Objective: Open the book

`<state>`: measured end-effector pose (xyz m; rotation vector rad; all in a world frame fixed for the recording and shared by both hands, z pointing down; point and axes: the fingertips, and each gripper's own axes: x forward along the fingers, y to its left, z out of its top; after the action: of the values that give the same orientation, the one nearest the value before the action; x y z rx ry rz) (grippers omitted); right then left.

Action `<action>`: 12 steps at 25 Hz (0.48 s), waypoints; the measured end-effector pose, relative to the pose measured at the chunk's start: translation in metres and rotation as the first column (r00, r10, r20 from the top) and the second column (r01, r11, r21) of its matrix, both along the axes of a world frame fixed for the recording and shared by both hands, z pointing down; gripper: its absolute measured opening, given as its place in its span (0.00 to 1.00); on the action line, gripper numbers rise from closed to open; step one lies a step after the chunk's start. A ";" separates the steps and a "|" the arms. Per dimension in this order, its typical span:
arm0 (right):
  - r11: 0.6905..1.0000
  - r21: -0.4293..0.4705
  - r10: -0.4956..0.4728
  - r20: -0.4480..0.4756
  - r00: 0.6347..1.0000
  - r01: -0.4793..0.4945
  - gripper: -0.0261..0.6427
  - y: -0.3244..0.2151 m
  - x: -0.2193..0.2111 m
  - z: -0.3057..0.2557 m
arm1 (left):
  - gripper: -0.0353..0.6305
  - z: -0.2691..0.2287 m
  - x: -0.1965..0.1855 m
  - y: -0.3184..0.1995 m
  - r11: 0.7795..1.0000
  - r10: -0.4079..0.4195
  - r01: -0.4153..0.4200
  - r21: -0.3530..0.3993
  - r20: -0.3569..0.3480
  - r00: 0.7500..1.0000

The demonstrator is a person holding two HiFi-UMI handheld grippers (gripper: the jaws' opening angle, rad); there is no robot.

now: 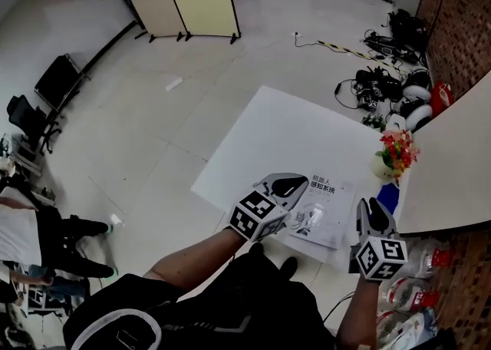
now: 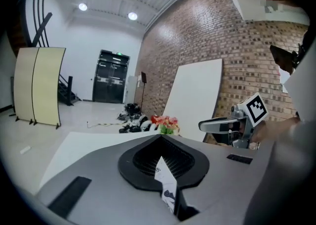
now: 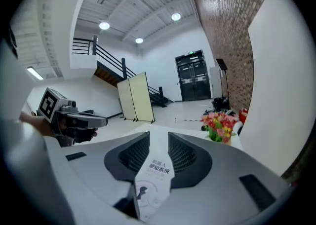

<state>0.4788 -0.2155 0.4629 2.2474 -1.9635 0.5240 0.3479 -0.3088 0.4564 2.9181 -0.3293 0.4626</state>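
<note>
The book (image 1: 322, 210) lies closed and flat on the white table (image 1: 261, 133), cover up, near the edge closest to me, with a bunch of flowers (image 1: 397, 153) off to its far right.

My left hand-held gripper (image 1: 285, 185) sits over the book's left side. Its jaws are together at the tips, and in its own view only a sliver of printed cover shows through the slit behind them. I see nothing pinched there, and I cannot tell whether it touches the book.

My right hand-held gripper (image 1: 374, 209) is just beside the book's right edge, jaws apart, with the title on the cover showing through the gap. Nothing is clamped.

As I judge it, the step in hand is getting a jaw under the cover. To do that well I would:
- rest the closed left tips on the spine side as a hold-down, so the book cannot slide on the smooth table;
- bring the right one in low at the free edge, catching the cover alone, not a wad of pages;
- close gently, then swing the cover over in an arc towards the left.

Pressing too hard risks creasing the thin cover.
</note>
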 end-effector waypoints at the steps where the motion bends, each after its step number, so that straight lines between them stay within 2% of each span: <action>1: 0.999 -0.037 0.010 0.028 1.000 -0.009 0.19 -0.001 0.003 0.019 | 0.05 0.016 0.003 -0.002 1.000 0.004 -0.003 -0.020 0.025 1.000; 2: 0.997 -0.072 0.024 0.056 0.998 -0.020 0.23 -0.001 0.007 0.038 | 0.05 0.031 0.006 -0.004 0.999 0.006 -0.004 -0.040 0.046 0.999; 4: 0.989 -0.142 0.056 0.106 0.993 -0.041 0.23 -0.001 0.010 0.074 | 0.05 0.058 0.009 -0.009 0.997 0.006 0.000 -0.081 0.080 0.997; 8: 0.956 -0.290 0.111 0.177 0.978 -0.056 0.24 0.009 0.008 0.146 | 0.05 0.113 0.010 -0.008 0.986 0.026 0.002 -0.166 0.166 0.986; 9: 0.947 -0.316 0.127 0.197 0.972 -0.059 0.28 0.012 0.008 0.161 | 0.05 0.126 0.010 -0.007 0.983 0.033 0.002 -0.182 0.189 0.981; 12: 0.922 -0.381 0.162 0.232 0.959 -0.064 0.28 0.021 0.009 0.196 | 0.05 0.164 0.010 -0.002 0.975 0.046 0.013 -0.223 0.258 0.965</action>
<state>0.4876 -0.1947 0.6585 2.1421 -1.6577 1.1525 0.3574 -0.3106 0.6208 2.6449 -0.2670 0.8340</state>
